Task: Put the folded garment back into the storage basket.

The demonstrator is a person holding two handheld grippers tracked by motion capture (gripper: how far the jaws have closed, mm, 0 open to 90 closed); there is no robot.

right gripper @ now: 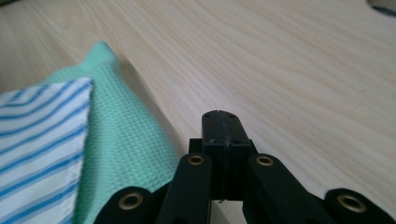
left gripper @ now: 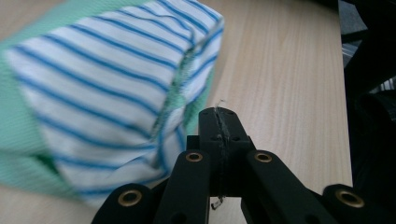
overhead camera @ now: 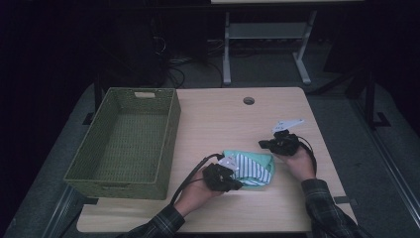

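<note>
A folded cloth (overhead camera: 252, 167), mint green with a white, blue-striped panel on top, lies near the table's front middle. My left gripper (overhead camera: 236, 185) rests at the cloth's front left edge, held by a hand in a plaid sleeve. In the left gripper view its jaws (left gripper: 218, 115) are pressed together just right of the striped fold (left gripper: 102, 93), with no cloth between them. My right gripper (overhead camera: 263, 144) sits off the cloth's back right corner. In the right gripper view its jaws (right gripper: 221, 117) are shut over bare wood, beside the green cloth (right gripper: 126, 140).
A green woven basket (overhead camera: 171, 130) with nothing in it stands on the table's left part. A round cable hole (overhead camera: 248, 100) sits near the far edge. Beyond the light wooden table (overhead camera: 223, 119) are a dark floor and a metal stand's legs (overhead camera: 227, 54).
</note>
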